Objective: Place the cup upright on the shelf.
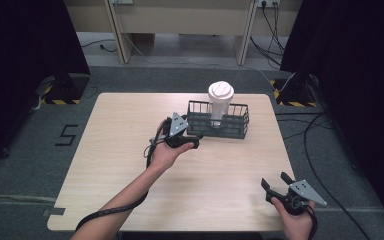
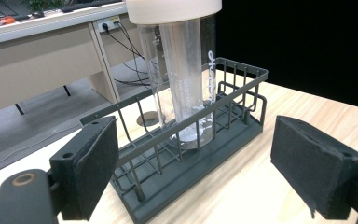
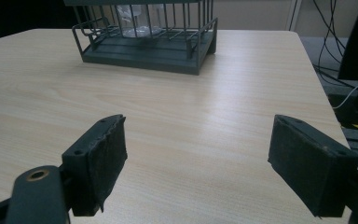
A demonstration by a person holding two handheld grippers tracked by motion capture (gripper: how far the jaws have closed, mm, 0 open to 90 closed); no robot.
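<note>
A dark wire basket point(image 1: 235, 131) stands on the wooden table point(image 1: 130, 120), with a clear tall bottle point(image 1: 219, 107) capped by a white lid upright inside it. My left gripper point(image 1: 196, 140) sits at the basket's left end, open. In the left gripper view the basket point(image 2: 200, 161) lies just ahead between the spread jaws, and the bottle point(image 2: 186, 79) rises behind its wire wall. Near the table's front right corner my right gripper point(image 1: 275, 181) is open and holds nothing. The right gripper view looks across bare tabletop to the basket point(image 3: 144, 49) far off.
Beige desk frames point(image 1: 180, 20) stand beyond the table on a grey floor. Black curtains hang at both sides. Cables point(image 1: 315, 130) trail over the floor to the right of the table. Bare wood point(image 1: 215, 185) lies between the two grippers.
</note>
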